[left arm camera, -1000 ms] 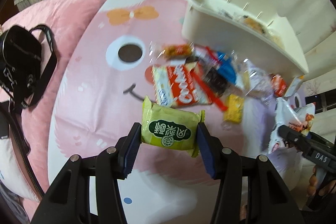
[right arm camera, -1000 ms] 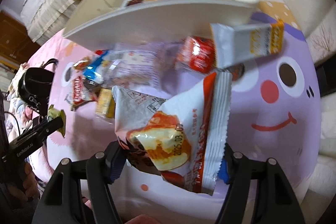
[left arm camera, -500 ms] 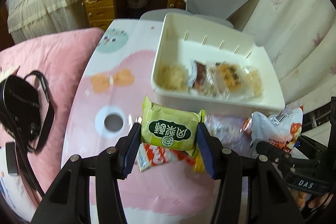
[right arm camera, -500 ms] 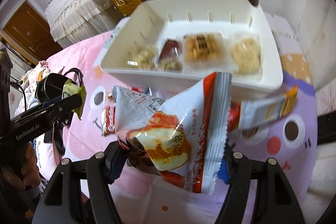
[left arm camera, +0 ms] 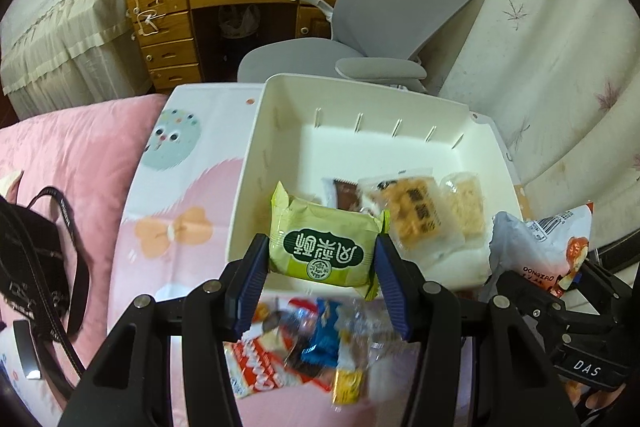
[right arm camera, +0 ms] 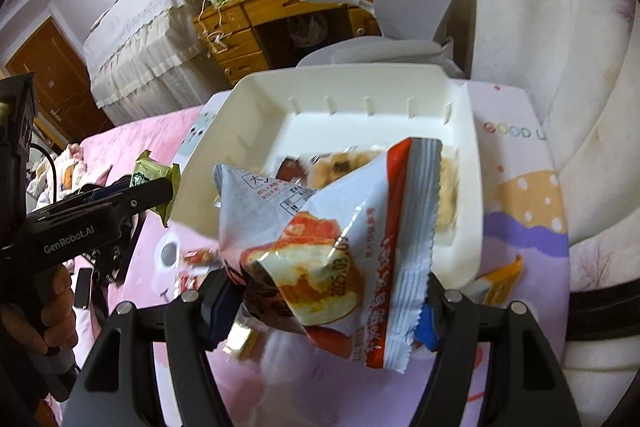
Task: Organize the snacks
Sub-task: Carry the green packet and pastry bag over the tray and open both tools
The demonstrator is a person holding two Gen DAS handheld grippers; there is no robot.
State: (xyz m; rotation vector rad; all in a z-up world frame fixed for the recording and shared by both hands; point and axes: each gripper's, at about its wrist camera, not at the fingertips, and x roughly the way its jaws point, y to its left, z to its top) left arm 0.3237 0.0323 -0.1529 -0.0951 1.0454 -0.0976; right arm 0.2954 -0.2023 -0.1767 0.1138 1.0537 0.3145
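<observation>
My left gripper (left arm camera: pixel 322 281) is shut on a green snack packet (left arm camera: pixel 324 247), held above the near wall of a white bin (left arm camera: pixel 360 107). The bin holds a few wrapped cakes (left arm camera: pixel 416 211) along its near side. My right gripper (right arm camera: pixel 326 303) is shut on a white and red snack bag (right arm camera: pixel 332 235), lifted in front of the same white bin (right arm camera: pixel 360 83). In the right wrist view the left gripper (right arm camera: pixel 160 187) with its green packet (right arm camera: pixel 150 175) shows at the left. Loose snacks (left arm camera: pixel 304 347) lie on the cloth below.
A pink and lilac cartoon cloth (left arm camera: pixel 176 227) covers the surface. A black bag with straps (left arm camera: pixel 32 259) lies at the left. Beyond the bin stand a grey office chair (left arm camera: pixel 400 7) and a wooden desk (left arm camera: pixel 208 11). A yellow and white wrapper (right arm camera: pixel 496 283) lies right of the bin.
Both grippers have risen and come toward the bin with their packets held. The bin's inside now shows, and the loose snacks have dropped low in the views.
</observation>
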